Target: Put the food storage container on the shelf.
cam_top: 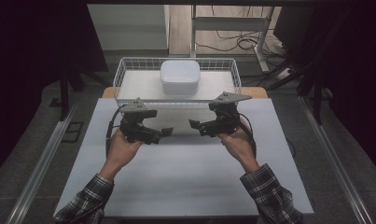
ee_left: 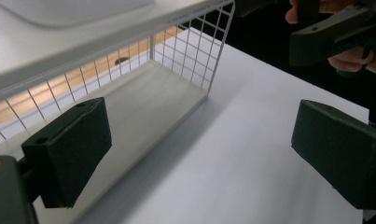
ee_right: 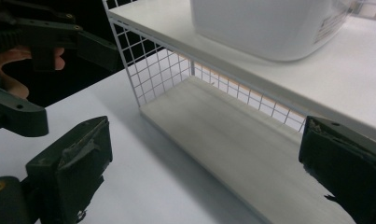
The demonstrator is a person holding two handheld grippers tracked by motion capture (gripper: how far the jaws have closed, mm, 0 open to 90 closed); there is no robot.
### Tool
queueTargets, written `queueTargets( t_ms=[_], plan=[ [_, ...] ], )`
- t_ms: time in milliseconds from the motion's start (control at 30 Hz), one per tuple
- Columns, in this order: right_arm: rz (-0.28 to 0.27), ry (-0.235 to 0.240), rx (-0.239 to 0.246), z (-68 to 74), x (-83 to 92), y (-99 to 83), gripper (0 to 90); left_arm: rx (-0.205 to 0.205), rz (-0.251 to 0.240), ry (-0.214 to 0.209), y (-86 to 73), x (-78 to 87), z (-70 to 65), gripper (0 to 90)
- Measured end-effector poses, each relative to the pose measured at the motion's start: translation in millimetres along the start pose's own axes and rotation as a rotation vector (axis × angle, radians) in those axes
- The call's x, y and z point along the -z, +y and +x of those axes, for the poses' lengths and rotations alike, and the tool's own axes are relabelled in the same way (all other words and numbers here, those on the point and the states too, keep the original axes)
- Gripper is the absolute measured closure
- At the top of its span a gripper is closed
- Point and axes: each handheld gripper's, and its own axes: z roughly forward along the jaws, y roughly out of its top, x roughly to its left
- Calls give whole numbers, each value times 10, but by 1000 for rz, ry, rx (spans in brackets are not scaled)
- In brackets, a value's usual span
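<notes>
Two hand-held grippers are seen over a white bench (cam_top: 185, 177) in the high view, at the middle of the frame. The left gripper (cam_top: 163, 133) is held at centre left, the right gripper (cam_top: 195, 125) at centre right, and their tips are turned toward each other with a small gap of bare bench between them. In each gripper view the two black jaws are spread wide apart, with nothing between them. A white wire basket (cam_top: 121, 74) is set at the far edge of the bench, in the upper middle of the high view, and a white lidded container (cam_top: 179, 77) is placed inside it at its centre. The grippers are held just in front of the basket's near side, apart from it. In the left gripper view the wire basket (ee_left: 195, 46) is seen in the upper left of the frame, and the right gripper (ee_left: 335, 35) is seen in the upper right, held in a hand (ee_left: 358, 58). In the right gripper view the container (ee_right: 269, 25) is seen at the top, resting in the basket (ee_right: 153, 70), and the left gripper (ee_right: 50, 35) is seen in the upper left. Plaid sleeves (cam_top: 269, 193) are seen at the bottom of the high view.
</notes>
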Motion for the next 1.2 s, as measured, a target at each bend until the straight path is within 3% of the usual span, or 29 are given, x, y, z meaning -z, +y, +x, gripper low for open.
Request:
queueTargets(
  t_ms=[367,800,900,1033,1200],
  plan=[
    [13,10,12,72,-2,-255,20,27,1,-13,-298,-27,-43,54],
    [47,23,3,121,-39,-604,0,38,36,12,-668,-122,-102,60],
    [59,22,11,118,-42,-688,0,57,31,-9,-745,-124,-114,60],
    [65,32,15,126,-4,-799,0,52,41,-3,-848,-95,-147,57],
    [57,32,12,145,103,-877,0,73,20,-4,-918,-4,-171,54]
  ],
)
